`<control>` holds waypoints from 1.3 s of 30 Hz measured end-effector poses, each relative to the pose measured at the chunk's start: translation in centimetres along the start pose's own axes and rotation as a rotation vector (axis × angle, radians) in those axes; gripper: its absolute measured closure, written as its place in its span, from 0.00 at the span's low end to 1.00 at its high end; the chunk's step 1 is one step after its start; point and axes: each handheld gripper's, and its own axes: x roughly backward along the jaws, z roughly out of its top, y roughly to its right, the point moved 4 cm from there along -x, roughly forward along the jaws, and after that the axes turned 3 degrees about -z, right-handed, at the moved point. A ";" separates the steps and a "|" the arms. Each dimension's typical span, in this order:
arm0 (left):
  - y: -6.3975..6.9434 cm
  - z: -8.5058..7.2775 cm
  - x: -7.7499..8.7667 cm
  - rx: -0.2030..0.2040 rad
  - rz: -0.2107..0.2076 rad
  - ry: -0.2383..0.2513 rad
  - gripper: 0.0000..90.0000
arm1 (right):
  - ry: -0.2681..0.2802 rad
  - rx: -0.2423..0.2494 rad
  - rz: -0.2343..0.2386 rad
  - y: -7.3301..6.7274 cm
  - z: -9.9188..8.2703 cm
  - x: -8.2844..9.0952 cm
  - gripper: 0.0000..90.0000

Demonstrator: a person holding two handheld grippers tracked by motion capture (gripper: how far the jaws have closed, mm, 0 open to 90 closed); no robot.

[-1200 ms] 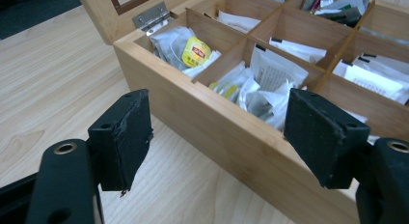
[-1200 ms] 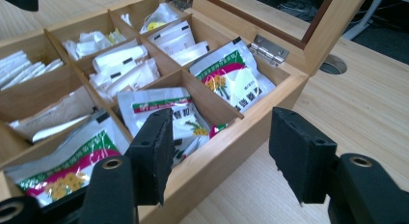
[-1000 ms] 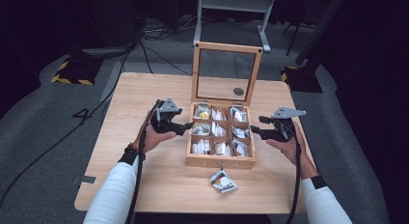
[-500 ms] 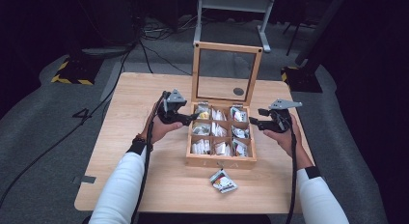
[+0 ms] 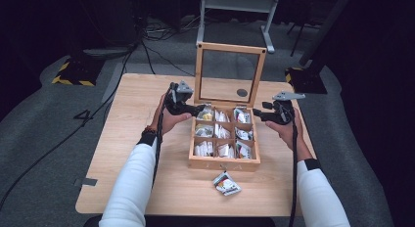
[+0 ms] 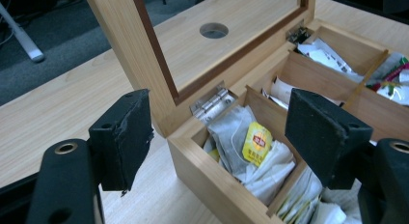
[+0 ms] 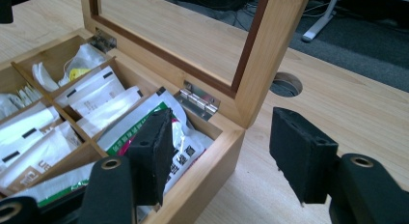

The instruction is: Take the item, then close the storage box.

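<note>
Evidently left the lid (image 5: 230, 48) standing upright on its hinges (image 6: 210, 102) at the back of the wooden box (image 5: 222, 163), so that every compartment lay open from above. Had the box set near the middle of the tabletop (image 5: 137, 104), front wall toward the person, with one loose packet (image 5: 226, 184) lying on the wood just in front of it and apart from it. Had the compartments packed with sachets and tea bags, among them a tea bag with a yellow tag (image 6: 257, 143) in the back left cell.

Held the left gripper (image 5: 195, 108) at the box's back left corner, beside the foot of the lid. Held its fingers (image 6: 126, 137) wide apart and clamped on nothing, one outside the box over bare tabletop, the other over the cells, so that the corner sat between them untouched. Held the right gripper (image 5: 259, 114) at the back right corner in mirror fashion, fingers (image 7: 154, 151) likewise spread and empty, one above the sachets and one outside the wall.

Reached in from both sides with forearms angled inward and hands about level, grippers pointing toward each other across the back row. Probably posed so as to take the lid by both edges and swing it down evenly, without twisting the hinges.
</note>
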 end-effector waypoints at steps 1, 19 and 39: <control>0.0 0.1 0.0 0.007 -0.004 0.003 0.28 | -0.002 -0.004 -0.002 0.0 0.2 0.0 0.47; -2.2 1.4 -1.7 0.025 0.035 -0.039 0.27 | -0.035 -0.047 -0.006 1.8 1.6 -2.7 0.43; -2.8 1.8 -4.1 0.070 0.106 -0.093 0.29 | -0.045 -0.098 -0.008 2.8 2.5 -5.2 0.44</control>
